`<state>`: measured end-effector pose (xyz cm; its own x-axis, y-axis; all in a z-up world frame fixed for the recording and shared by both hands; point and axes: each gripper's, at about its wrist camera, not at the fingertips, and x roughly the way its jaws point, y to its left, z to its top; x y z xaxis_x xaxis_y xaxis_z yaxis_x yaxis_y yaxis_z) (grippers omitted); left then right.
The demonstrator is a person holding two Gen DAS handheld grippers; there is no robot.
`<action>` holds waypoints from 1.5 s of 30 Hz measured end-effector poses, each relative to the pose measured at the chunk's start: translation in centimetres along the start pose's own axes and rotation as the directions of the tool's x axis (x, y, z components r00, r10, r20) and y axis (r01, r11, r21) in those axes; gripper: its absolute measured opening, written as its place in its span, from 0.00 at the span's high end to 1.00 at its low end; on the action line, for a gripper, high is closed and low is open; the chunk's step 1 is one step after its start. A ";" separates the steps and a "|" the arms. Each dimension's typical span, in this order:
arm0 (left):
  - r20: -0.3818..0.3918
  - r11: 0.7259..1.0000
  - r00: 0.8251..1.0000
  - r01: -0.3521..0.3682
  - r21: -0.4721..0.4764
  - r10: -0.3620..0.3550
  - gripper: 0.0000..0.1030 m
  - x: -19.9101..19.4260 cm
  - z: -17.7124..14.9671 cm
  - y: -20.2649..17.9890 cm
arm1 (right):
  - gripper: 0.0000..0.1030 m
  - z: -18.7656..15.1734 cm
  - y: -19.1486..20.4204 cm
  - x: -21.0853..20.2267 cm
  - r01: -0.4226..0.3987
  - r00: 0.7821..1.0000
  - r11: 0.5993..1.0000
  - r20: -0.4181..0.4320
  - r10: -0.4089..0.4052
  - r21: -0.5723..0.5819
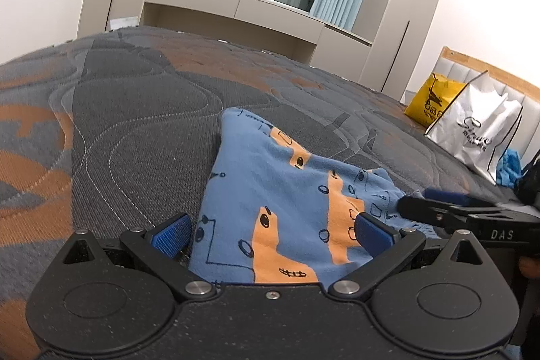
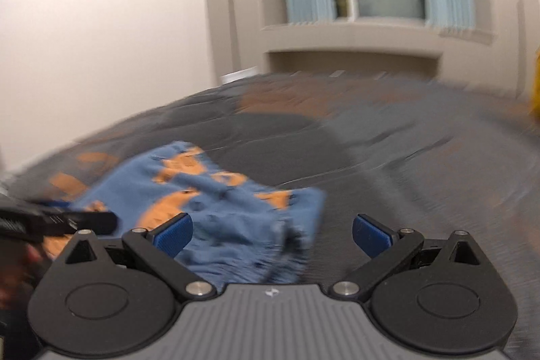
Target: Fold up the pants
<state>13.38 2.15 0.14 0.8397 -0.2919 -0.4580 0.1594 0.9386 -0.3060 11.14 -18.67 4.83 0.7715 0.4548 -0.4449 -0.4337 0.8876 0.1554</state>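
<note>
The pants are blue with orange patches and dark line drawings. They lie bunched in a folded heap on the grey and orange quilted mattress. My left gripper is open, its blue pads on either side of the near edge of the pants. My right gripper is open too, low over the near right part of the pants; that view is motion-blurred. The right gripper's fingers show at the right of the left wrist view, at the pants' right edge. The left gripper shows at the left of the right wrist view.
A yellow bag and a white bag stand at the mattress's far right by the headboard. A blue cloth lies beside them. Beige cabinets and a curtained window stand beyond the bed.
</note>
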 end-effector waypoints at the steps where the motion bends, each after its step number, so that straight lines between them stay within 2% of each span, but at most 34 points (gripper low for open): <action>1: 0.004 1.000 1.000 0.001 -0.014 -0.001 0.00 0.0 -0.1 0.2 | 0.00 0.2 -0.4 0.6 -0.043 0.999 0.999 -0.026 0.044 0.032; 3: 0.010 0.999 1.000 -0.001 -0.036 0.002 0.00 0.1 -0.1 0.3 | 0.00 0.3 -1.1 1.9 -0.095 0.992 0.992 -0.078 0.102 0.086; 5: 0.009 0.999 1.000 -0.002 -0.047 0.003 0.00 0.2 -0.2 0.4 | 0.00 0.2 -1.5 2.8 -0.104 0.987 0.986 -0.110 0.118 0.131; 7: 0.011 0.999 1.000 -0.003 -0.048 0.004 0.00 0.2 -0.2 0.4 | 0.00 0.4 -1.9 2.8 -0.137 0.984 0.976 -0.091 0.154 0.170; 10: 0.015 0.999 1.000 0.008 -0.050 -0.007 0.00 0.2 -0.3 0.3 | 0.00 0.0 -3.0 3.1 -0.213 0.970 0.940 -0.059 0.236 0.266; 13: 0.027 0.996 0.997 0.076 -0.052 -0.074 0.00 -0.1 -0.4 0.2 | 0.00 -0.3 -4.1 2.8 -0.257 0.961 0.913 -0.019 0.277 0.316; 17: 0.018 0.995 0.997 0.077 -0.055 -0.076 0.00 0.3 -0.5 0.2 | 0.00 -0.6 -5.1 2.3 -0.301 0.949 0.887 0.018 0.315 0.350; 21: 0.008 0.999 0.999 0.034 -0.038 -0.034 0.01 0.7 -0.7 0.4 | 0.00 -0.8 -5.4 1.9 -0.301 0.950 0.889 0.024 0.312 0.345; 34: -0.003 0.999 1.000 0.004 0.045 -0.004 0.00 0.9 -1.2 -0.3 | 0.02 -1.2 -5.6 1.7 -0.305 0.950 0.881 0.047 0.309 0.361; 38: -0.005 1.000 1.000 0.014 0.014 -0.014 0.00 0.8 -1.0 0.1 | 0.13 -1.4 -6.0 1.4 -0.272 0.960 0.885 0.046 0.275 0.377; 45: -0.020 0.999 1.000 -0.015 0.039 0.016 0.00 0.9 -0.8 -0.6 | 0.29 -1.6 -6.6 1.1 -0.241 0.969 0.885 0.044 0.244 0.399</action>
<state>13.62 1.16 -0.76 0.8316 -0.2805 -0.4794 0.1668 0.9494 -0.2662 14.09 -24.15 1.86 0.6622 0.6602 -0.3546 -0.3834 0.7050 0.5967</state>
